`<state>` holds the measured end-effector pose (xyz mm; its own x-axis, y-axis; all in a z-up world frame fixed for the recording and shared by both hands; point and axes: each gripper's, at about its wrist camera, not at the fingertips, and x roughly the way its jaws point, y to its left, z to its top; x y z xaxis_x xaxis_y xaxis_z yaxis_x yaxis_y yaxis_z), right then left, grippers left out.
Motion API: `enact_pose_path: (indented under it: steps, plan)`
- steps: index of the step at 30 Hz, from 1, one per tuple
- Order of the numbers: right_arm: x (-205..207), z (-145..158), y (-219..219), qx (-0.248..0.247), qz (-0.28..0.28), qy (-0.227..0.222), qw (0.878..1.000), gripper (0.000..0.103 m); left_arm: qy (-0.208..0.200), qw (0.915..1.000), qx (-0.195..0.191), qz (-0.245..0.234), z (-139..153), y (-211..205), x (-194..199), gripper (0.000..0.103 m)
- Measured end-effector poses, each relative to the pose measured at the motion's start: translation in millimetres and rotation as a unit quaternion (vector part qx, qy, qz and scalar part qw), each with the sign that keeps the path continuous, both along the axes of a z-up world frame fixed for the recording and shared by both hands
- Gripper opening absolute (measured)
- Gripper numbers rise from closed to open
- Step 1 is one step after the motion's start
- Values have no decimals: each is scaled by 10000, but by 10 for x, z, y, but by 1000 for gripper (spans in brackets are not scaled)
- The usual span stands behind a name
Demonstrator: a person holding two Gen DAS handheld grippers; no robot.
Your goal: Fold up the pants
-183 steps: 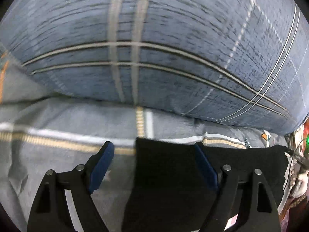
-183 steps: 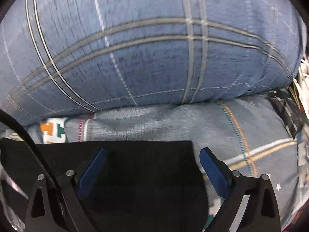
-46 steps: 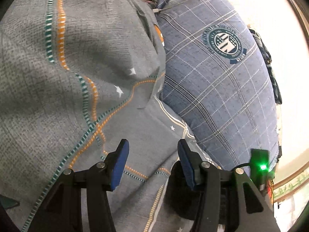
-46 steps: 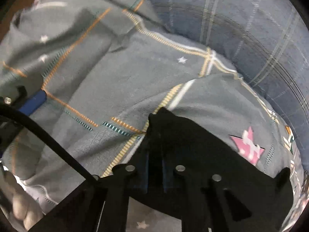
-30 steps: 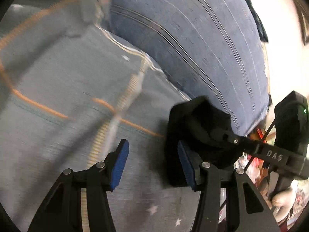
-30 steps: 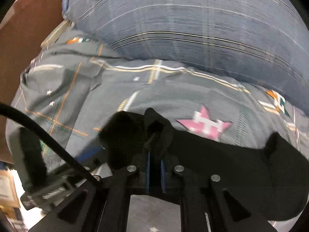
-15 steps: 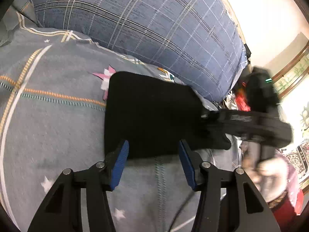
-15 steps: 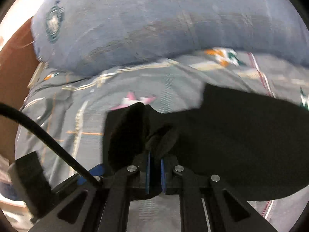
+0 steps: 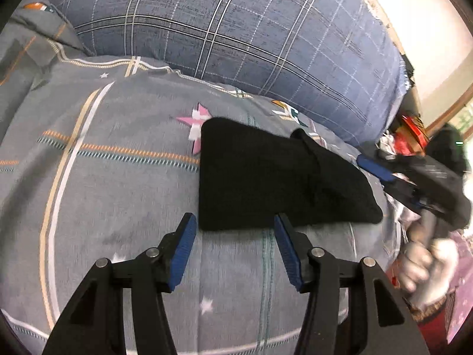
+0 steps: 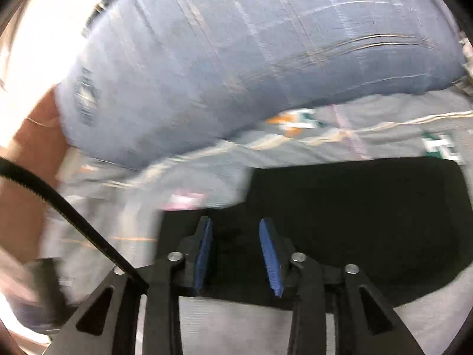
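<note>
Grey patterned bedspread point(image 9: 118, 195) covers the bed; a blue checked pillow point(image 9: 236, 35) lies along its far edge. Left gripper point(image 9: 235, 230) hovers over the bedspread, jaws spread, nothing between them, just short of the near edge of the pants. Black pants point(image 9: 266, 177), folded flat, lie on the bedspread near the pillow, toward the right side. Right gripper point(image 10: 235, 236) hangs over the pants, jaws just opening, pads apart, no cloth pinched. Right-wrist view blurred.
</note>
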<state>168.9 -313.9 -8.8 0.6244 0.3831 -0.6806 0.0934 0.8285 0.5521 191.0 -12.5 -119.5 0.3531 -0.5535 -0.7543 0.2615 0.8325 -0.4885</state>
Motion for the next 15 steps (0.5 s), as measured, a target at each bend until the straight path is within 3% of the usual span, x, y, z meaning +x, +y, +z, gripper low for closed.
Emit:
enact_pose_path:
  steps: [5, 7, 10, 11, 12, 15]
  plan:
    - [308, -197, 280, 1252, 692, 204, 9895, 34, 50, 10000, 47, 37, -137, -350, 151, 54]
    - [439, -412, 392, 1314, 822, 441, 9869, 34, 21, 9997, 236, 6, -228, -459, 131, 54]
    - [568, -759, 333, 1145, 553, 903, 9878, 32, -51, 9996, 274, -62, -299, -522, 138, 58]
    - [593, -897, 267, 1075, 411, 1042, 9879, 24, -69, 9996, 263, -95, -314, -538, 135, 60]
    - [627, -1001, 205, 1193, 339, 1092, 9862, 0, -99, 9995, 256, -134, -331, -558, 140, 62]
    - [609, -1273, 28, 2055, 132, 1060, 9728, 0, -215, 9991, 306, -207, -372, -622, 123, 68]
